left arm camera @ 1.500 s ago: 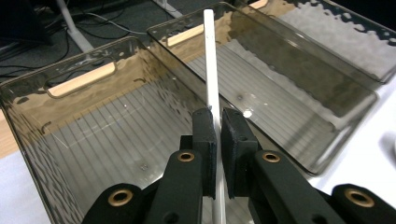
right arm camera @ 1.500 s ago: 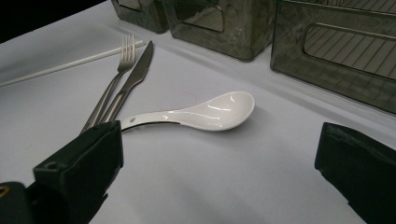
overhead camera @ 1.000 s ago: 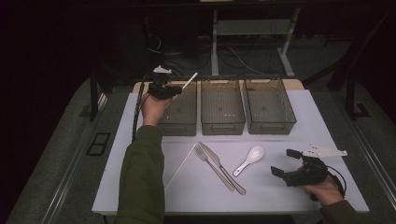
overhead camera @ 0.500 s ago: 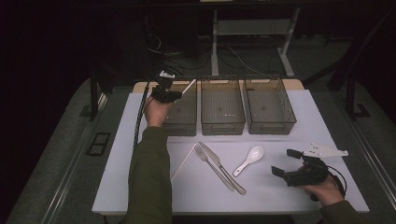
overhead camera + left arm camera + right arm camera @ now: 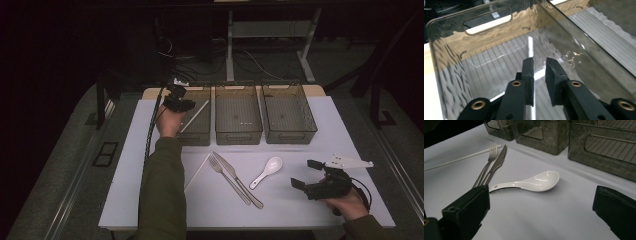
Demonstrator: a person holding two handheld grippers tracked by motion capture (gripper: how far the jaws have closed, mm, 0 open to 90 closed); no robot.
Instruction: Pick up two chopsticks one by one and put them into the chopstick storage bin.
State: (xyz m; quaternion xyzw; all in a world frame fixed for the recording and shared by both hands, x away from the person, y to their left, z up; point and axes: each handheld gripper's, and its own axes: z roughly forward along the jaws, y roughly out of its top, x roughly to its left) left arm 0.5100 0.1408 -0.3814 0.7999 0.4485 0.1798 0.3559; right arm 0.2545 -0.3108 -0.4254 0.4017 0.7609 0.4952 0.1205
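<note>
Fingers (image 5: 529, 75) of the left gripper (image 5: 539, 65) have just been parting, releasing one chopstick (image 5: 530, 46) into the bin (image 5: 192, 139); at six o'clock, the second chopstick (image 5: 197, 172), fork (image 5: 227, 177), knife (image 5: 239, 180) and spoon (image 5: 266, 171) remain, beside the spread right gripper (image 5: 306, 173).

I see the table (image 5: 350, 115) with its white top. Along its far edge stand three clear bins (image 5: 239, 112) side by side. Toward the near edge lie a white chopstick (image 5: 196, 172), a fork (image 5: 227, 177) and knife (image 5: 240, 180) — touching — and a white spoon (image 5: 266, 171).
</note>
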